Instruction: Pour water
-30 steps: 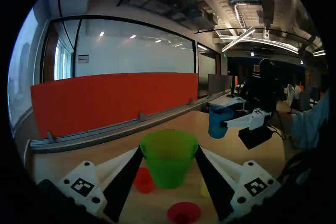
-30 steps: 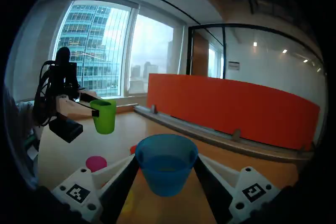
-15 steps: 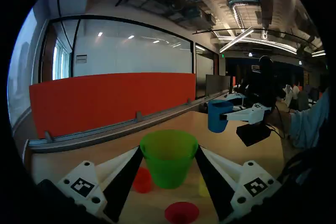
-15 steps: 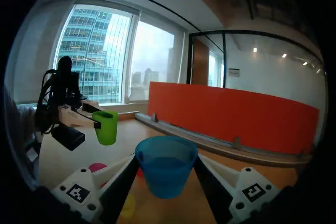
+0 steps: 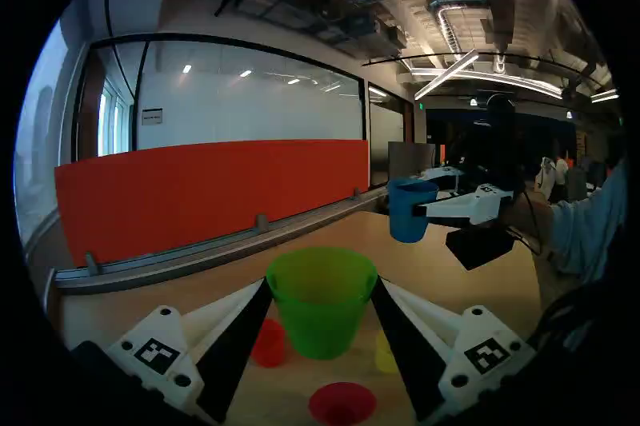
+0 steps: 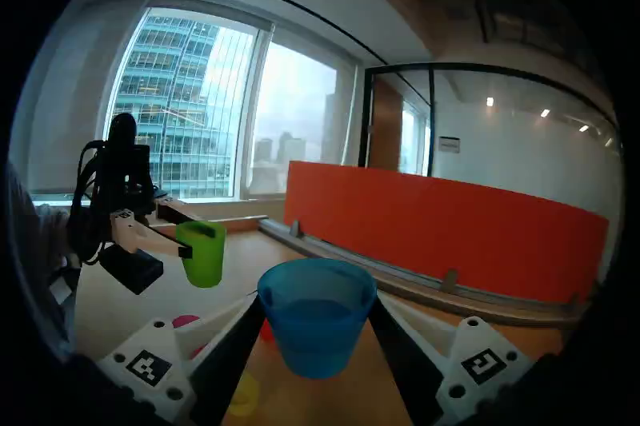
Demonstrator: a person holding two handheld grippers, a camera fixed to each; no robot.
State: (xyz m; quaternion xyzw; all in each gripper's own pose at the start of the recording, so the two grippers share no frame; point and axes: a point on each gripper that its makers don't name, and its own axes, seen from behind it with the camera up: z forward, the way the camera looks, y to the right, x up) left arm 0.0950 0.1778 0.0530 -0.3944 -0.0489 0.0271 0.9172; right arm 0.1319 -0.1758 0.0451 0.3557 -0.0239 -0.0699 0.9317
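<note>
Left gripper point(image 5: 322, 288) is clamped on a green cup point(image 5: 322, 318), held upright above the wooden worktop point(image 5: 488, 286). Can't see inside it from this angle. Right gripper point(image 6: 318, 304) is squeezing a blue cup point(image 6: 318, 338), also upright, with water point(image 6: 316, 310) in it, though the level is hard to judge. The green cup hides part of a small red cup point(image 5: 268, 343) and a yellow cup point(image 5: 386, 352) down on the worktop.

No wording can be read. A small white rectangular sign point(image 5: 151, 116) on the far glass wall is too small to make out. Square black-and-white coded markers point(image 5: 157, 355) on the left gripper point(image 5: 322, 288) and on the right gripper point(image 6: 318, 302) carry block patterns, not letters or numbers.
</note>
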